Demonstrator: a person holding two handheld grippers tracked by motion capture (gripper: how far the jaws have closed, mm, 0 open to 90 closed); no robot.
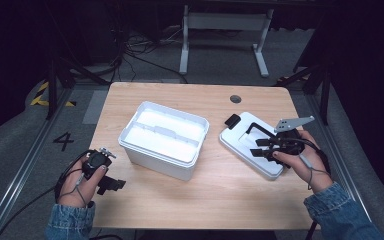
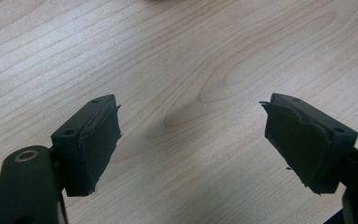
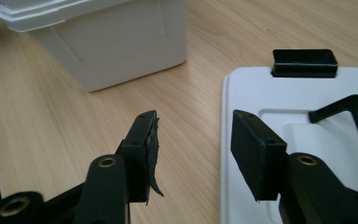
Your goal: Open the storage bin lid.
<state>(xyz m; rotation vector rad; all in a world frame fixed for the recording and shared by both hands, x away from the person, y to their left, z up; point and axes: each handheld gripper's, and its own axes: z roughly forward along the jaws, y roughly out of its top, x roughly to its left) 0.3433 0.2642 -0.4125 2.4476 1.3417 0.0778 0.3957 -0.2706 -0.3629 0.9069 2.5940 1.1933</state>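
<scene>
I have my right gripper (image 1: 264, 148) down over the white lid (image 1: 240, 141), which lies flat on the table (image 1: 220, 195) just right of the open white box (image 1: 152, 155). In the right gripper view my jaws stand apart and straddle the lid's near left edge: one black pad (image 3: 255, 149) sits above the white surface, the other hangs over bare wood beside it, and nothing is pinched between them. The lid's long axis runs away from me, from my hand toward the black latch (image 3: 304, 62) at its far end, with the black handle (image 3: 349, 109) lying off to the right of my jaws. The box sits to the left of this gripper, its side wall close across a strip of table. My left gripper (image 1: 111, 184) rests well apart, at the near left of the table, jaws wide open over bare wood, so the right hand is clearly the nearer one. I judge that closing on the edge comes next, then carrying the lid leftward over the box.
</scene>
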